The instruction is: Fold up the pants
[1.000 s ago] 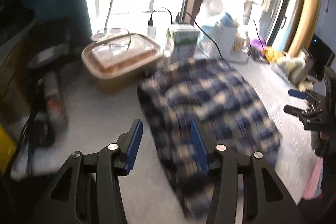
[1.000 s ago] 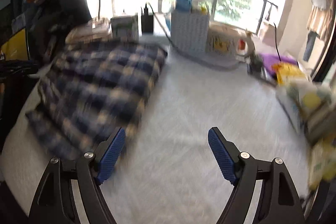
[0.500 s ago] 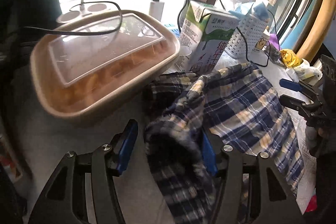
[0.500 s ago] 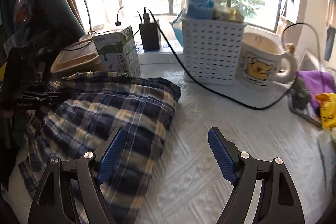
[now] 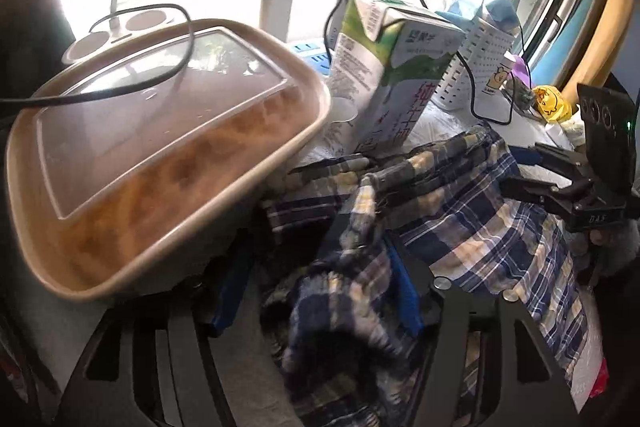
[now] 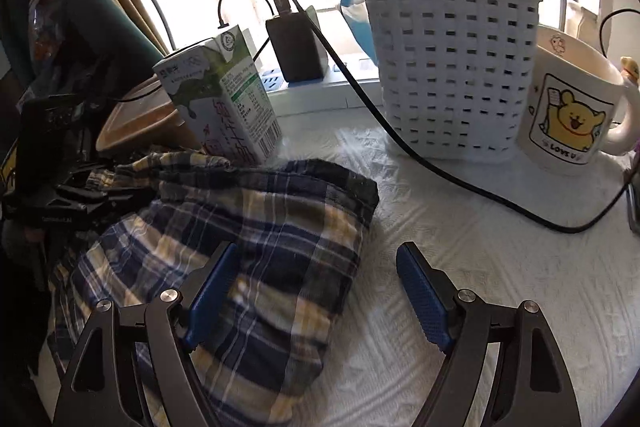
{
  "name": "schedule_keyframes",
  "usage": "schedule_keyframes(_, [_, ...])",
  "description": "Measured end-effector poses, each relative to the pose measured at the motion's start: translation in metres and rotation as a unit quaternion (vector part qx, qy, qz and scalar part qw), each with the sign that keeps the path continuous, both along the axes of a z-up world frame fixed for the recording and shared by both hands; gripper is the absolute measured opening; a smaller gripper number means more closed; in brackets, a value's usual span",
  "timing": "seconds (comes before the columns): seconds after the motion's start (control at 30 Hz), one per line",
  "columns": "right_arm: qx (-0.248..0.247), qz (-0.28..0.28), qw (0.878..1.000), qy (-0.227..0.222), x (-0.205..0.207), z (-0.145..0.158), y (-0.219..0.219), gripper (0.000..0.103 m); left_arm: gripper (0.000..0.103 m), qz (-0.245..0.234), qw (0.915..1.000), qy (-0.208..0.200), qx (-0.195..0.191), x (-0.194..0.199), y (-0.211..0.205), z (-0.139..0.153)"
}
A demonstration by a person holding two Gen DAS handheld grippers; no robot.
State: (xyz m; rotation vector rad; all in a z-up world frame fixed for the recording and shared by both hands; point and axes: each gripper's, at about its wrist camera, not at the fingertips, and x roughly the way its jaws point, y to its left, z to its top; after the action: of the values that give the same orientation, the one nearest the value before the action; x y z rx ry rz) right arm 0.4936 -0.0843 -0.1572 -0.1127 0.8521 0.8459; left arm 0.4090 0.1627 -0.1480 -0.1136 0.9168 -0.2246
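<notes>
Blue, yellow and white plaid pants [image 5: 460,227] lie folded on the white tablecloth, their far edge by the milk carton. My left gripper [image 5: 316,291] straddles a bunched-up corner of them; its jaws are opening, the cloth lies close against the right pad, and a gap shows at the left pad. My right gripper [image 6: 316,299] stands open over the right edge of the pants [image 6: 260,219], the left finger above the cloth and the right finger above bare tablecloth. Each gripper shows at the edge of the other's view: the right gripper [image 5: 560,183], the left gripper [image 6: 60,195].
A beige lidded container [image 5: 160,147] sits close on the left gripper's left. A milk carton [image 6: 224,99] stands at the pants' far edge. Behind are a white basket [image 6: 448,67], a bear mug [image 6: 572,115], a power strip with charger [image 6: 296,47] and a black cable [image 6: 440,167].
Both grippers have moved forward to the pants' far end near the carton. The left jaws have widened, and a bunched corner of cloth now sits between them.
</notes>
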Motion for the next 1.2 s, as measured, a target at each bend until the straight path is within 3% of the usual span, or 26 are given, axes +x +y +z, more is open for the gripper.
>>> schedule_keyframes(0.1, [-0.003, 0.010, 1.000, 0.003, 0.000, -0.002, 0.007, 0.080, 0.063, 0.000, 1.0000, -0.010, -0.001, -0.001, -0.002, -0.001])
schedule_keyframes(0.17, [0.003, 0.017, 1.000, 0.008, 0.000, -0.003, 0.011, 0.066, 0.046, -0.002, 0.9999, -0.014, -0.002, -0.002, -0.004, -0.002])
schedule_keyframes(0.23, [0.004, 0.021, 1.000, 0.009, -0.001, -0.004, 0.014, 0.060, 0.032, -0.005, 0.9999, -0.013, -0.010, -0.002, -0.006, -0.002])
schedule_keyframes(0.3, [0.002, 0.027, 1.000, 0.009, -0.004, -0.004, 0.018, 0.053, 0.025, -0.009, 0.9998, -0.018, -0.001, -0.004, -0.011, -0.001])
schedule_keyframes(0.33, [0.002, 0.029, 1.000, 0.008, -0.005, -0.004, 0.019, 0.048, 0.022, -0.011, 0.9998, -0.019, 0.001, -0.004, -0.014, -0.001])
schedule_keyframes(0.37, [0.007, 0.044, 0.999, 0.012, -0.008, -0.005, 0.022, 0.023, 0.020, -0.009, 0.9997, -0.022, 0.004, -0.005, -0.015, 0.001])
schedule_keyframes(0.4, [0.007, 0.052, 0.999, 0.010, -0.010, -0.005, 0.025, 0.020, 0.019, -0.007, 0.9996, -0.025, 0.006, -0.006, -0.018, 0.004])
schedule_keyframes(0.63, [0.009, 0.037, 0.998, -0.042, -0.032, 0.013, 0.026, 0.017, 0.015, 0.000, 0.9986, -0.053, 0.005, -0.021, -0.019, 0.026])
schedule_keyframes(0.83, [0.016, 0.036, 0.993, -0.113, -0.069, 0.057, 0.023, 0.016, 0.015, 0.009, 0.9966, -0.082, 0.000, -0.044, -0.015, 0.050])
schedule_keyframes(1.2, [0.045, 0.036, 0.980, -0.192, -0.141, 0.123, 0.006, 0.017, 0.015, 0.021, 0.9868, -0.160, -0.001, -0.111, -0.021, 0.110])
